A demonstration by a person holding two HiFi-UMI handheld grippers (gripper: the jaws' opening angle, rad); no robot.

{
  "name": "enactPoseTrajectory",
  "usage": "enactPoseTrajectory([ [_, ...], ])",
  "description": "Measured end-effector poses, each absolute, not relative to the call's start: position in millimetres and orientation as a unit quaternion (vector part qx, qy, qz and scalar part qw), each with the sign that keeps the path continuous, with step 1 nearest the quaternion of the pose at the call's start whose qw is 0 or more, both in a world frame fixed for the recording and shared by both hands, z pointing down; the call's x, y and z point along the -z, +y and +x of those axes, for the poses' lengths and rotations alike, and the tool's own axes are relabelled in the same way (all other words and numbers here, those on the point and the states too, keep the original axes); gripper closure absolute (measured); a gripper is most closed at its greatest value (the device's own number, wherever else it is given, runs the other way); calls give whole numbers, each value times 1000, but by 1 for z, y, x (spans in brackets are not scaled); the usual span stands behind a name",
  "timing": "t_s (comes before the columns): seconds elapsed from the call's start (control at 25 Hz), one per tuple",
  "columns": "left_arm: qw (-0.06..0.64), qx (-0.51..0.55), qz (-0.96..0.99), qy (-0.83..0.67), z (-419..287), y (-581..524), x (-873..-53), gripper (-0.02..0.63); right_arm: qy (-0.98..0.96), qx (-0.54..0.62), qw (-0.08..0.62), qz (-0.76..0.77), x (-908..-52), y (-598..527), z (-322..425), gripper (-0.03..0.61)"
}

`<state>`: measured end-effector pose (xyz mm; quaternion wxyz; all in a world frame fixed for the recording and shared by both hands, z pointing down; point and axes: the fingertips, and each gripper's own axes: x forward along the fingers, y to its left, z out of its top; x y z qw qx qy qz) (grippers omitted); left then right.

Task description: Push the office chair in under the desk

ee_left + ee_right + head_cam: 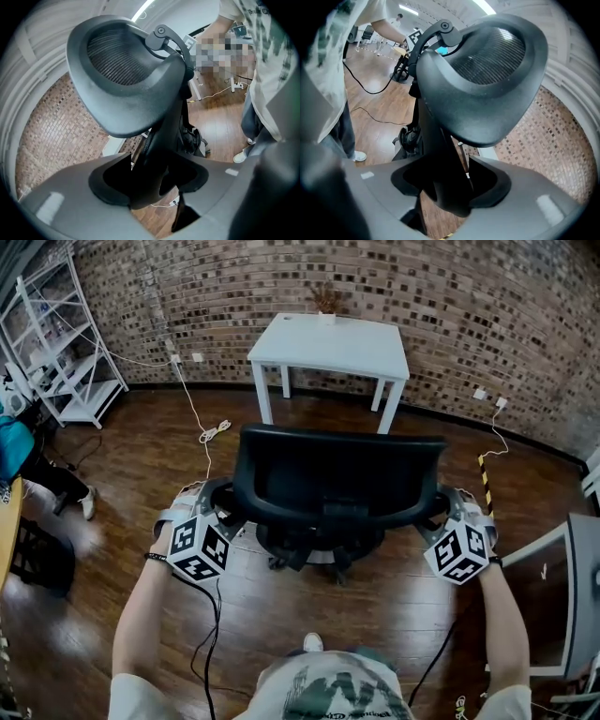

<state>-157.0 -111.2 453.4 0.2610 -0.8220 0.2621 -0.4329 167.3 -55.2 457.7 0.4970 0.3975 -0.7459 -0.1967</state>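
Our left hand-held gripper is clamped on the left edge of the office chair, and our right hand-held gripper is on the right edge. From the head view its back hides the jaw tips, the seat and most of the base. It has a smooth black plastic frame with ribbed mesh inside. The chair sits on the wood floor, well short of the white counter.

Brick wall behind; dark glossy wood floor; white shelving rack far left; cables trailing across floor.
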Motion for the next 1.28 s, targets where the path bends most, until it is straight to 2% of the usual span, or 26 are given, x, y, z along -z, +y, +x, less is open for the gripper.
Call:
enactPoseTrajectory([
  [1.28,253,448,-814,270,-130,-243,-452,342,-732,217,512,394,-461,-201,196,344],
])
